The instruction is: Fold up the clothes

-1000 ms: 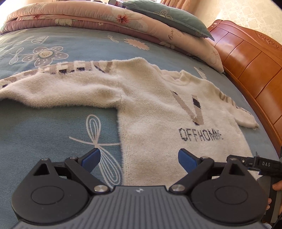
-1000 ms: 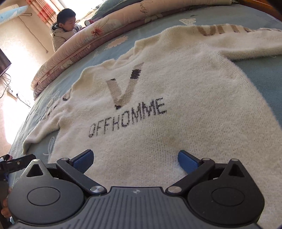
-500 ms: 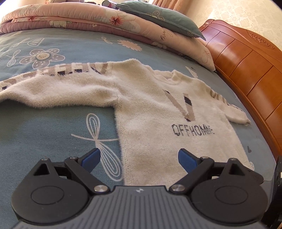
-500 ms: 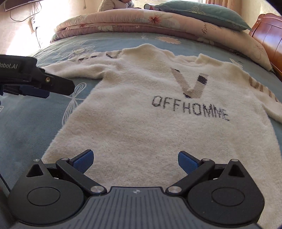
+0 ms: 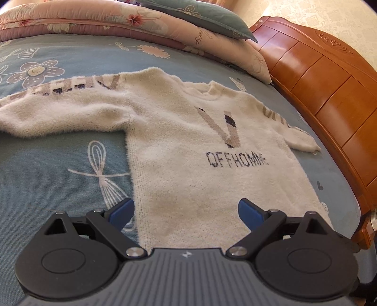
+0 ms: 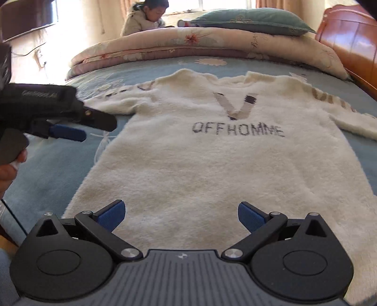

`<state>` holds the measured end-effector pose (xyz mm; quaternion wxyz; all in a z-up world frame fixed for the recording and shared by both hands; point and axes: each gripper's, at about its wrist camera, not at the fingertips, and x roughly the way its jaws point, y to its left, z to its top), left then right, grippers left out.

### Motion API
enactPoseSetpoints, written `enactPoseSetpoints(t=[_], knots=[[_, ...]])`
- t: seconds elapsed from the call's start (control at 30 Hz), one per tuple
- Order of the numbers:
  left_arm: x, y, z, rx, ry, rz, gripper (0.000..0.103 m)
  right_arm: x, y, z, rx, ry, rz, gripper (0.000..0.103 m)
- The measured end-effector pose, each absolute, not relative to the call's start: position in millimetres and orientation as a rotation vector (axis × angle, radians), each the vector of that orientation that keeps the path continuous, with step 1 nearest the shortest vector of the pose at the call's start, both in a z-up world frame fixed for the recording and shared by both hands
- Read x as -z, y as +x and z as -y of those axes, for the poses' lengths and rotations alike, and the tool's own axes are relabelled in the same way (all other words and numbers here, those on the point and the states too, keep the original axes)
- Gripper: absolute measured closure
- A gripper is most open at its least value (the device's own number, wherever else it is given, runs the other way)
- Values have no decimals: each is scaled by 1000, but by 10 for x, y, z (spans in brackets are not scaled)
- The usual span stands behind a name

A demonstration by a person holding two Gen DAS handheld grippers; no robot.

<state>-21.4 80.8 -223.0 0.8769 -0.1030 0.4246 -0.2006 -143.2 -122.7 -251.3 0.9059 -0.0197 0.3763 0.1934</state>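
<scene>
left wrist view: cream sweater [image 5: 188, 150] lies flat and face up on the bed [image 5: 54, 169], both sleeves spread out sideways, nothing folded over as it lies now.
left gripper [image 5: 186, 209]: jaws wide apart, holding nothing, hanging over the hem at the sweater's left side edge.
background: quilt [image 5: 94, 21] and pillow [image 5: 200, 16] stacked at the far side, wooden bed frame [image 5: 318, 77] along the right.
right wrist view: same sweater [image 6: 212, 164], "OFFHOMME" lettering readable, hem closest to the camera.
right gripper [image 6: 180, 213]: jaws spread too, empty, over the hem nearer the middle.
left gripper from here [image 6: 68, 131]: floating off to the left, above the bed beside the sweater, not touching it.
someone else [image 6: 146, 18]: person sitting past the quilt.
tip, my guess: fluffy knit slips and stretches, so pinch a good bite of fabric at matching points on both sides and lift evenly, or the fold line goes crooked.
</scene>
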Motion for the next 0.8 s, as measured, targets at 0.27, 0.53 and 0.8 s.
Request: enactPoseSetpoints(t=[0.27, 0.53, 0.8], knots=[[2381, -215, -298, 490, -129, -942, 8, 2766, -1703, 1886, -245, 97, -793, 0], [2589, -205, 20, 493, -35, -985, 8, 2540, -1533, 2231, -200, 166, -719, 0], [2579, -138, 99, 487, -46, -956, 8, 2732, -913, 3022, -133, 434, -747, 0]])
